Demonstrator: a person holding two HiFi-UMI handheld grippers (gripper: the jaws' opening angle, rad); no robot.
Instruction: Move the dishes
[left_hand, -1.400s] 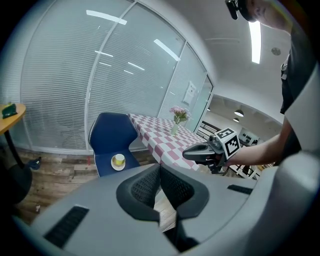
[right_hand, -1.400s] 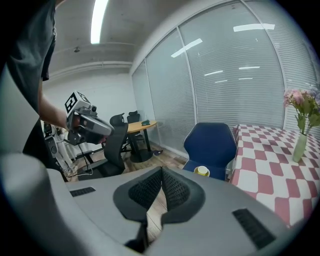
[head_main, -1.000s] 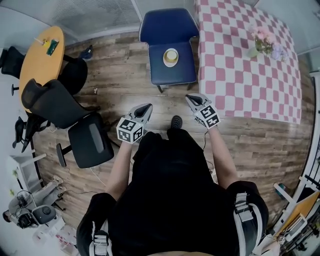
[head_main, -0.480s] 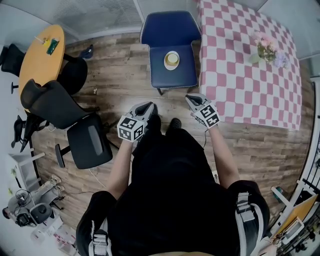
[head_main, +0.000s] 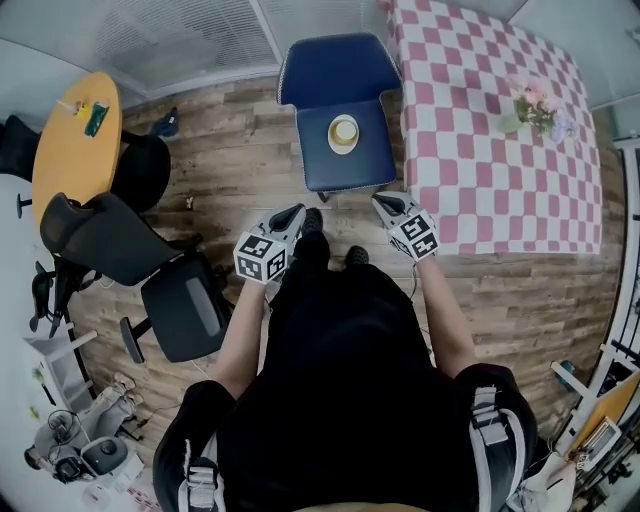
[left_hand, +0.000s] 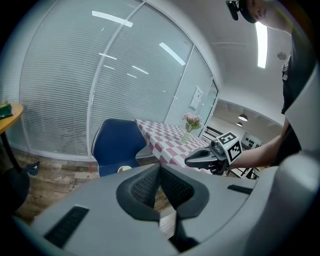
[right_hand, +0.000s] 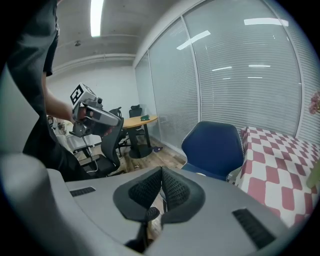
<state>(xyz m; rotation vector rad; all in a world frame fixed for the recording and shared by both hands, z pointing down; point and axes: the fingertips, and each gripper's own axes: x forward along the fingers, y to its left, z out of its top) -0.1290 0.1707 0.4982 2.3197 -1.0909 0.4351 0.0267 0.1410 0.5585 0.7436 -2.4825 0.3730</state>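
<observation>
A small white dish with a yellow centre (head_main: 343, 133) sits on the seat of a blue chair (head_main: 338, 90), ahead of both grippers; its edge (left_hand: 124, 169) peeks over the left gripper's body. My left gripper (head_main: 293, 215) is held in the air short of the chair's front edge, jaws shut with nothing between them. My right gripper (head_main: 385, 203) hangs level with it, near the chair's front right corner, jaws also shut and empty. Each gripper shows in the other's view: the right gripper (left_hand: 192, 160) and the left gripper (right_hand: 116, 121).
A table with a pink and white checked cloth (head_main: 490, 120) stands right of the chair, with a vase of flowers (head_main: 530, 100) on it. A round wooden table (head_main: 70, 140) and black office chairs (head_main: 150, 260) stand to the left. Wooden floor lies underfoot.
The person has stepped forward, so both grippers are closer to the blue chair and the dish. Both grippers stayed shut.
</observation>
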